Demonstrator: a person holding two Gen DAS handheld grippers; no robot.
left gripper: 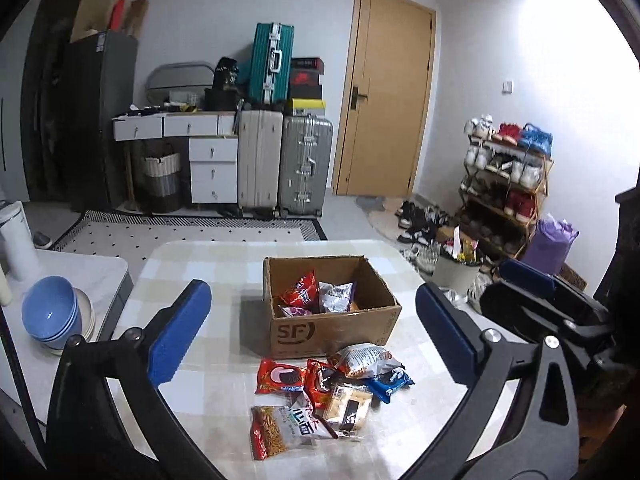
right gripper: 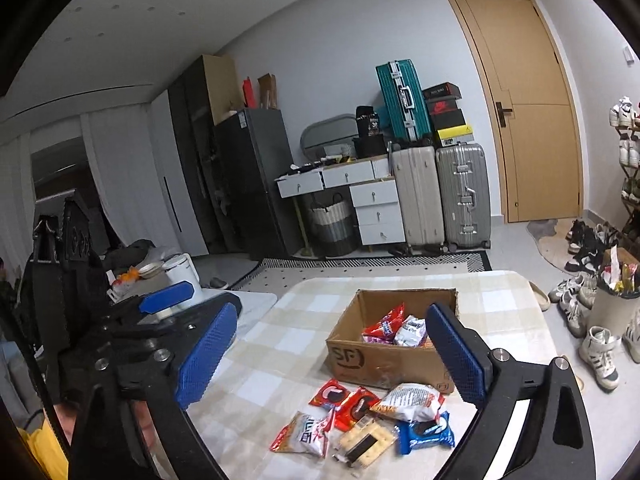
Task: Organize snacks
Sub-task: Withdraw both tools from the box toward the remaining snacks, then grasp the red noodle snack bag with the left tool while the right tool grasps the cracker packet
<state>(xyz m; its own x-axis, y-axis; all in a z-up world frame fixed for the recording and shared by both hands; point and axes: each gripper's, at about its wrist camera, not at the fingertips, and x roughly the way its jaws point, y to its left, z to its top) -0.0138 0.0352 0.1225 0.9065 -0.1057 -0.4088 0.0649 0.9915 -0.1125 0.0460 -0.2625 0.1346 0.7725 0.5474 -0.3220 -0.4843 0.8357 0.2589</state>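
left gripper spread, empty | right gripper spread, empty | both above table

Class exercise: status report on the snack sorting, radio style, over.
Left gripper open, empty; right gripper open, empty. Brown cardboard box holds some packets; loose snack packets on checked tabletop before it. Path unobstructed.
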